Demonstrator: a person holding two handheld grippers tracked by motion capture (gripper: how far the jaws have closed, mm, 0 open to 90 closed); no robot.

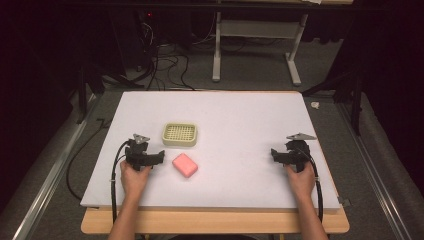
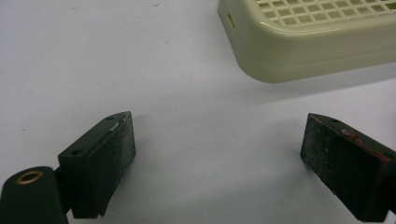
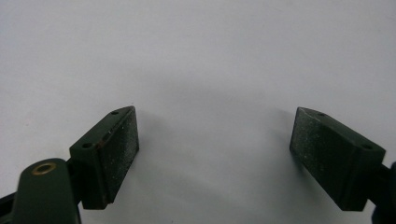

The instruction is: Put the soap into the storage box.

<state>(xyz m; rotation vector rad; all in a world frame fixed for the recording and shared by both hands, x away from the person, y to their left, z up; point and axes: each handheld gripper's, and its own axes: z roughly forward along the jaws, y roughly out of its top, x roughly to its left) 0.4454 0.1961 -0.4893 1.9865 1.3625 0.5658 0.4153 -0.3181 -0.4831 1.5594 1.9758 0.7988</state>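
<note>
A cream soap dish [image 1: 179, 134] with a grid top sits on the white table [image 1: 235, 120], left of centre. A pink soap bar [image 1: 185, 165] lies just in front of it. My left gripper [image 1: 141, 150] rests on the table to the left of the soap, jaws wide apart and empty. In the left gripper view the left gripper [image 2: 219, 135] faces bare table, with the soap dish [image 2: 317, 37] ahead to the right. My right gripper [image 1: 292, 150] rests near the table's right side, open and empty; in the right gripper view the right gripper [image 3: 215, 130] looks onto bare white surface.
The table's wooden edge [image 1: 215, 222] runs along the front. Behind the table stand a white metal frame [image 1: 255, 45] and tangled cables [image 1: 165, 60] on the grey floor. A small white object [image 1: 315, 105] lies beyond the table's right rear corner.
</note>
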